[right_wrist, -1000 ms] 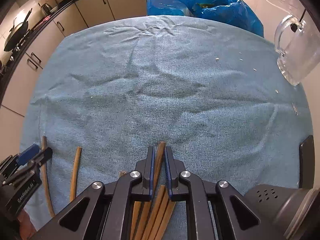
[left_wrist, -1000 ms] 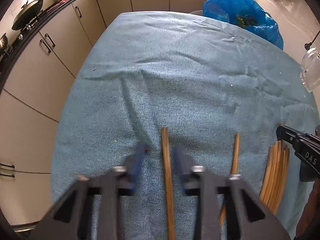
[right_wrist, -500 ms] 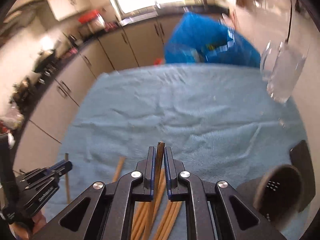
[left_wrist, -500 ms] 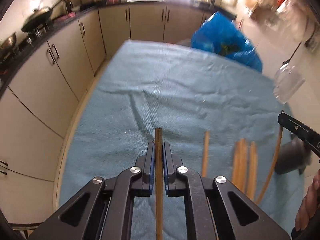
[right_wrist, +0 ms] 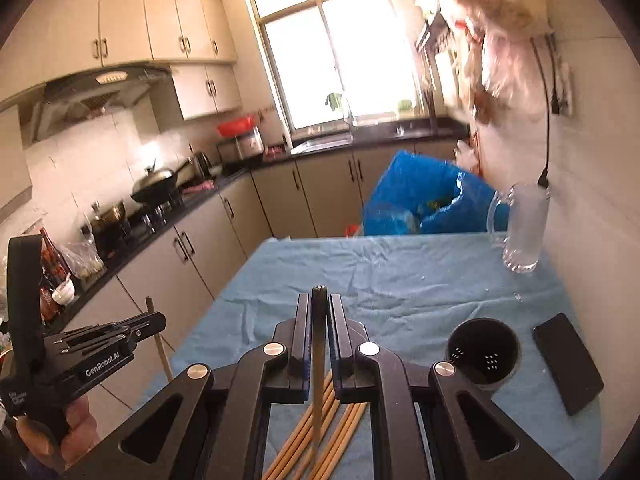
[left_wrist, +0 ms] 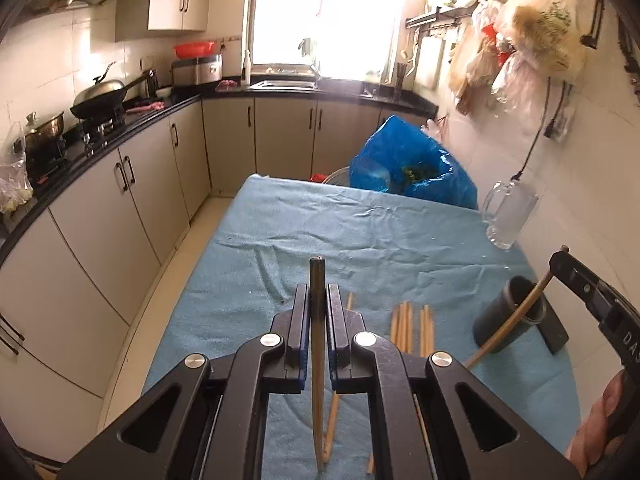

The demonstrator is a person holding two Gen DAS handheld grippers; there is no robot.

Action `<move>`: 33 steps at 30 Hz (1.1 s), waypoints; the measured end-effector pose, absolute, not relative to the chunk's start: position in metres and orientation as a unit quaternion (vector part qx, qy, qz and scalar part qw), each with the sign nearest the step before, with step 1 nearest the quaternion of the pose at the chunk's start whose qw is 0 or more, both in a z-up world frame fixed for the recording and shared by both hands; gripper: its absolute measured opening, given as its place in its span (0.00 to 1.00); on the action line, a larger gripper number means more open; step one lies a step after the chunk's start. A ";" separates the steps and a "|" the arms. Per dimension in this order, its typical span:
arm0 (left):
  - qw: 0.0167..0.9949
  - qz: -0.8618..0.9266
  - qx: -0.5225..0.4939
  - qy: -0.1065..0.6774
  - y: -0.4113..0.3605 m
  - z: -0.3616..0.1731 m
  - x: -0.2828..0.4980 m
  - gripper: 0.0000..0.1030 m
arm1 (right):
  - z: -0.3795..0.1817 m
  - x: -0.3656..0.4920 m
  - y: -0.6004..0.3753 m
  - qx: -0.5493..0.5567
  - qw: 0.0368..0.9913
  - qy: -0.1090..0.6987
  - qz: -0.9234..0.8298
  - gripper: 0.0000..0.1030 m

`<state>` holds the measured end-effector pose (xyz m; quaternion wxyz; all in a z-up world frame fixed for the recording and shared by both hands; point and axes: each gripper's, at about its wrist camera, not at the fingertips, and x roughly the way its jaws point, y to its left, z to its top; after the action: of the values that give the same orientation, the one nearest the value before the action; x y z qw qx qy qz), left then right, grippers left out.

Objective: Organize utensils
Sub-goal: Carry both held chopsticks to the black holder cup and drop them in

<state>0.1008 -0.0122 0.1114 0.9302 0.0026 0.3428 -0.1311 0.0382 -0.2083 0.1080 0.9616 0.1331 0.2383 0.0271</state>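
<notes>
1 chopstick in each gripper.
My left gripper and right gripper each clamp a chopstick near its top: light, stiff, smooth, apt to pivot.

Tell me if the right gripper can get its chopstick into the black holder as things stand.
Probably yes: the right gripper is shut on its chopstick, and the black holder stands upright with its mouth open and unblocked.

Bright window, beige cabinets, tiled walls
</notes>
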 end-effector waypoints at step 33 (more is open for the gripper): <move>0.916 -0.240 0.027 0.320 -0.116 0.198 0.084 0.06 | 0.175 -0.033 -0.325 0.220 0.964 0.145 -0.028 0.08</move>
<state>0.0843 -0.1157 0.1982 0.9160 0.0270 0.3199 -0.2405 -0.0329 -0.3245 0.1745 0.9642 0.2204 0.1447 -0.0275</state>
